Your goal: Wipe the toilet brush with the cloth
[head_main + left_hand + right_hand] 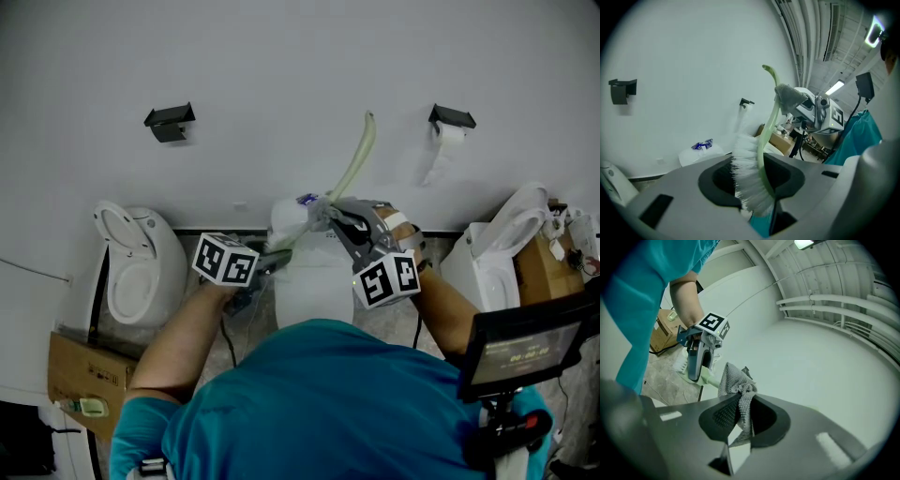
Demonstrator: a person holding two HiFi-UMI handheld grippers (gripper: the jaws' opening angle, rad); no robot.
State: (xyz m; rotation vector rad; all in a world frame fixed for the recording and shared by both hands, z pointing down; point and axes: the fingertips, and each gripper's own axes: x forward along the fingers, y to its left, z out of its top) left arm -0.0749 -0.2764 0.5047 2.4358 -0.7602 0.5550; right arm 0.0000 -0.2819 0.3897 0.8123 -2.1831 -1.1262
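Note:
The toilet brush has a pale green handle (359, 157) that rises in a curve against the white wall. Its white bristle head (747, 173) sits between the jaws of my left gripper (754, 183), which is shut on it. In the head view the left gripper (267, 262) is at centre left, below its marker cube. My right gripper (328, 216) is shut on a grey knobbly cloth (736, 394), and the cloth (790, 96) is pressed round the handle (768, 126) partway up. The right gripper view looks past the cloth to the left gripper (701, 352) and the bristles (682, 364).
A white toilet (314, 281) stands right below the grippers. Another with its lid raised (141, 267) is to the left, a third (506, 248) to the right. Cardboard boxes (80, 375) stand at both sides. A paper roll holder (452, 122) and a black bracket (169, 122) hang on the wall.

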